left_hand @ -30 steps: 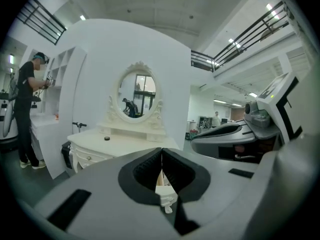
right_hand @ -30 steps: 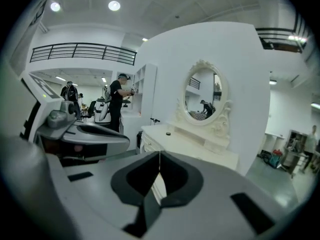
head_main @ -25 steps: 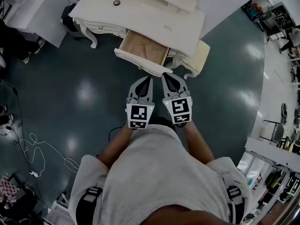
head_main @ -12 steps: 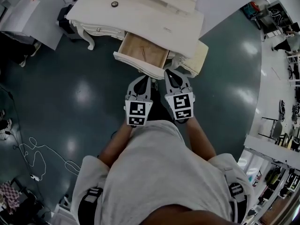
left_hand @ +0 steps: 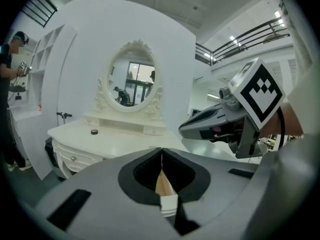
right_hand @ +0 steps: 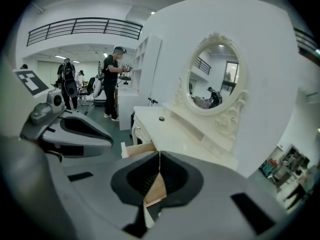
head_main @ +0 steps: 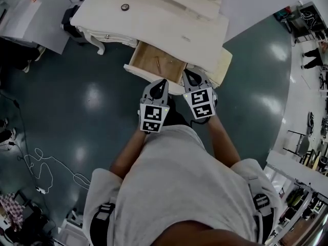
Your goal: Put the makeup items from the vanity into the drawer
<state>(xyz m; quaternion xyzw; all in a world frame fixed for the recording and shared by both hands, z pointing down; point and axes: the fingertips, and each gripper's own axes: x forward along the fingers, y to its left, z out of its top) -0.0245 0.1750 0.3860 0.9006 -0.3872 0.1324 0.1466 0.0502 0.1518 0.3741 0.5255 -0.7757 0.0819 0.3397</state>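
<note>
Drawer (head_main: 146,58): open; contents too small to identify.
Left gripper (head_main: 162,82): jaws closed together, empty, near the drawer front.
Right gripper (head_main: 190,73): jaws closed together, empty, over the drawer's right end.
Round dark makeup item (head_main: 125,7): far left on vanity (head_main: 164,19) top.
Mirror (left_hand: 131,81): cut off in head view.

I'm seeing a cream-painted tabletop (head_main: 154,19), smooth, with a soft satin sheen. The small round item (head_main: 125,6) near its left edge is dark; I can't tell the material. The open drawer (head_main: 156,63) shows bare pale wood inside, matt. The floor (head_main: 87,106) is dark teal and very glossy, throwing back the ceiling lights. The left hand-held gripper (head_main: 162,82) and right hand-held gripper (head_main: 190,72) have matt grey plastic shells and dark, finely ribbed pads (left_hand: 145,172). The mirror (left_hand: 131,81) glass gleams inside a carved cream frame. The person's shirt (head_main: 174,188) is soft light-grey cloth.
</note>
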